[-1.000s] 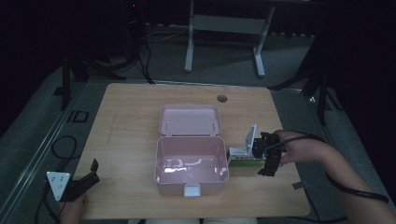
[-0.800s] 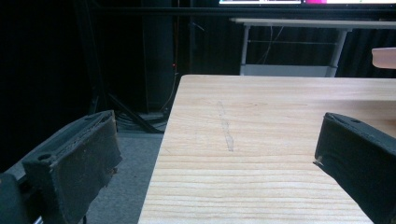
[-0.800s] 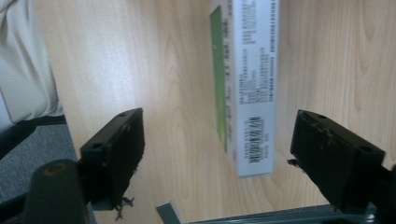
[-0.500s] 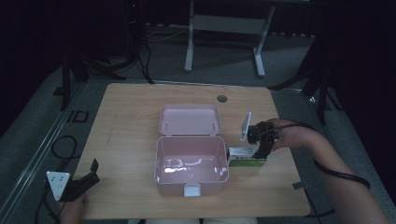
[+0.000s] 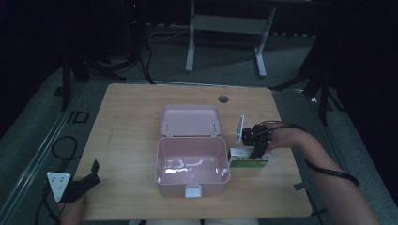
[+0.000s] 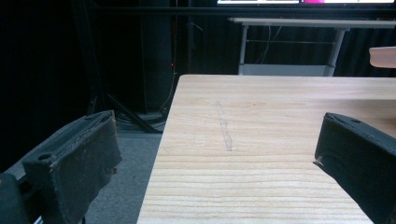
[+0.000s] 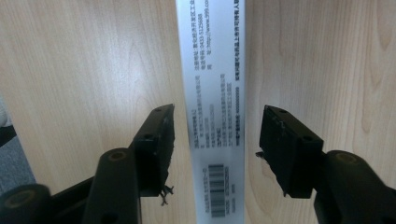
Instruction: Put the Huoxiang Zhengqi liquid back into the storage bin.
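An open pink lunch box stands in the middle of the table, its lid tipped back behind it. A white and green carton lies just right of the box. My right gripper points down over that carton. In the right gripper view the carton's narrow white face, printed with text and a barcode, runs between my jaws. The jaws have just been closing, and a small gap remains on each side, so the gripper is open. My left gripper rests open at the table's front left corner with nothing in it.
The wooden table has a round cable hole at the back. A corner of the pink lid shows at the upper right of the left gripper view. A desk frame stands on the floor beyond the table.
My right gripper has moved left and down onto the carton beside the pink box, and its jaws have narrowed around it. The left gripper has stayed put.
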Available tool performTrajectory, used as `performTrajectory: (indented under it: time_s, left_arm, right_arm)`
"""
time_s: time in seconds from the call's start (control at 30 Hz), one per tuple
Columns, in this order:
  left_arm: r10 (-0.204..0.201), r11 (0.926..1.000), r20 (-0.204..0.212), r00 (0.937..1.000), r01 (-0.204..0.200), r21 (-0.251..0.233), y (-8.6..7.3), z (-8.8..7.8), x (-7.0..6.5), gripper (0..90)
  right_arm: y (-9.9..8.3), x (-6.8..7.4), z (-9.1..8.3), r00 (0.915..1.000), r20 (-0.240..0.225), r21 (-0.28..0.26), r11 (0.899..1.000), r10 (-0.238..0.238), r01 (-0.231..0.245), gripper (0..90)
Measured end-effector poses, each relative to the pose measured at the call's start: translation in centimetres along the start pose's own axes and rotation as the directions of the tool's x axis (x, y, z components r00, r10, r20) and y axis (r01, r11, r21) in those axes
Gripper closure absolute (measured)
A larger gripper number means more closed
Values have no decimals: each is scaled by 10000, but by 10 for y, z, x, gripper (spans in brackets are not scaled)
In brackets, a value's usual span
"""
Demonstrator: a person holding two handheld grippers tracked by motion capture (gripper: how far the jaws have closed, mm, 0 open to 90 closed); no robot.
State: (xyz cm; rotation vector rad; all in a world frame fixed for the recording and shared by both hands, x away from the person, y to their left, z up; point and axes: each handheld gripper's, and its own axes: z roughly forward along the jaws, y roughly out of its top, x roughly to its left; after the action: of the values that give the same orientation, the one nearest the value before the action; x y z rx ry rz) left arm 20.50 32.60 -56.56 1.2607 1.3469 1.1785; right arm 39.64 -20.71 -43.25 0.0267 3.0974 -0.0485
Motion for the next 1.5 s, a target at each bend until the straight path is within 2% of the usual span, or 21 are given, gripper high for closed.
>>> performTrajectory:
  time_s: [0.4, 0.5, 0.93, 1.03, 1.13, 1.33, 1.5]
  left_arm:
    - [21, 10000, -3, 10000, -21, -56, 0, -1, 0, 4]
    - [18, 10000, 0, 10000, -18, -36, 0, 0, 0, 4]
    - [1, 10000, 19, 10000, -1, -20, 0, 0, 0, 4]
    - [11, 10000, 14, 10000, -11, -20, 0, 0, 0, 4]
    - [17, 10000, 9, 10000, -17, -18, 0, 0, 0, 4]
    - [42, 10000, -27, 10000, -42, -26, 0, 0, 0, 4]
    - [22, 10000, -26, 10000, -22, -14, 0, 0, 0, 4]
  right_arm:
    - [2, -3, 17, 9996, -256, 219, 9997, -98, 103, 528]
    - [2, -5, 21, 9993, -383, 326, 9995, -50, 62, 589]
    - [4, -4, 21, 9989, -398, 506, 9983, -256, 276, 619]
    - [5, -3, 18, 9986, -418, 710, 9969, -318, 347, 619]
    - [5, -3, 15, 9985, -374, 669, 9968, -411, 435, 619]
    - [5, -1, 1, 9979, -618, 509, 9985, -187, 219, 619]
    - [4, 0, -5, 9966, -817, 637, 9979, -56, 109, 619]
